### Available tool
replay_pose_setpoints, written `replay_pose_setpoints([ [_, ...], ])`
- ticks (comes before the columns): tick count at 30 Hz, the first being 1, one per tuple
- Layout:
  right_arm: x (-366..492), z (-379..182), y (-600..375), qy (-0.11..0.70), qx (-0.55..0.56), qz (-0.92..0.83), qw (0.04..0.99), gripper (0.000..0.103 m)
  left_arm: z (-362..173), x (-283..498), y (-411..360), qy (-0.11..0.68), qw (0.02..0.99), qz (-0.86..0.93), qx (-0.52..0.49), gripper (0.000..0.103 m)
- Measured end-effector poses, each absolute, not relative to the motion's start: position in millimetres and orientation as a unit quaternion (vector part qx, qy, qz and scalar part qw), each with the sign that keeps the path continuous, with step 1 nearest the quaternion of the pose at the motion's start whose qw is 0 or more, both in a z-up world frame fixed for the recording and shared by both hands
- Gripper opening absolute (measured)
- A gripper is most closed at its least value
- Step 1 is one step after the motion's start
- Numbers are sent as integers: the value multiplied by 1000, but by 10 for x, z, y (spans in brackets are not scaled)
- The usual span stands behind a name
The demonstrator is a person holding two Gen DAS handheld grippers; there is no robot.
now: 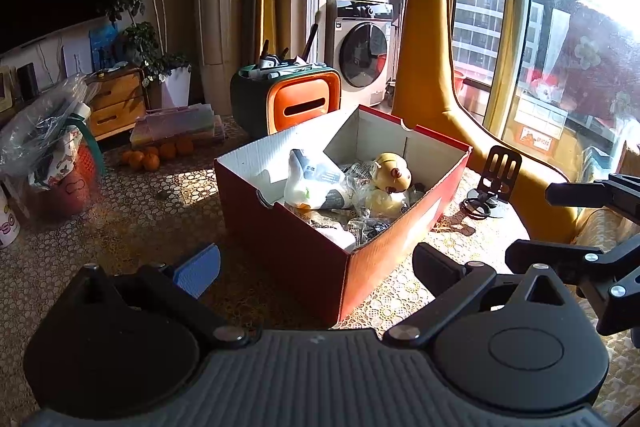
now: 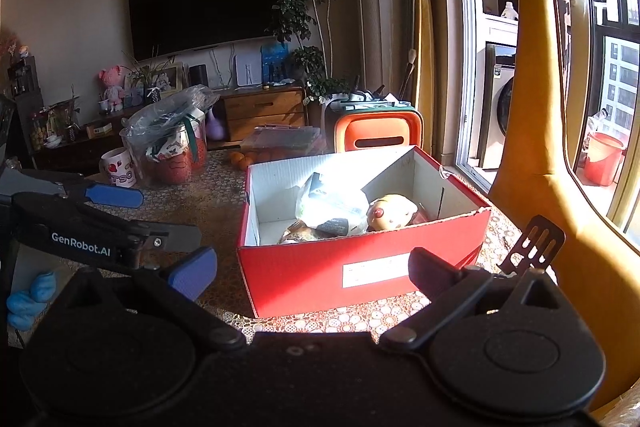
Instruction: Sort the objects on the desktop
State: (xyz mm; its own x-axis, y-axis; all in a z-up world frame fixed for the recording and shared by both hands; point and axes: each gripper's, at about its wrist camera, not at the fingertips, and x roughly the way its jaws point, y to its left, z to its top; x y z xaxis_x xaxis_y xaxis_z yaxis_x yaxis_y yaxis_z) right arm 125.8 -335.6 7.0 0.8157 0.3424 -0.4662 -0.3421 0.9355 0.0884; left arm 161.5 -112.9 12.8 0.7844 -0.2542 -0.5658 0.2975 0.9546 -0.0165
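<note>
1. Evidently, much of the sorting looks done: the red cardboard box [image 1: 344, 211] in the middle of the left wrist view already holds a yellow round-headed toy [image 1: 392, 173], a white plastic-wrapped packet [image 1: 316, 183] and several smaller wrapped bits.
2. The left gripper [image 1: 316, 267] hangs before the box's near corner with its jaws wide apart and nothing between them.
3. The right gripper [image 2: 312, 273] faces the box's labelled long side, jaws likewise spread and empty.
4. Still outside the box, judging by the frames: a black phone stand [image 1: 496, 179] right of centre beside the box, some oranges [image 1: 154, 155] at centre left, and a blue lump [image 2: 30, 301] at the lower left of the right wrist view.
5. Whether those belong in the box cannot be told.
</note>
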Motion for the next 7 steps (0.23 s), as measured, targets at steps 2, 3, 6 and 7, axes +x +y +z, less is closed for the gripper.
replay_pose_setpoints([
  [2,1258,59,-3355,248,3,179,952,102,117,1606,-1127,296,943,-146,37,103],
  [3,1252,53,-3351,248,6,179,952,102,113,1604,-1124,297,943,-147,37,103],
  [6,1245,49,-3337,249,8,178,952,102,106,1578,-1110,297,943,-146,38,103],
  [7,1247,46,-3335,251,7,179,951,102,104,1565,-1102,297,943,-147,39,103],
])
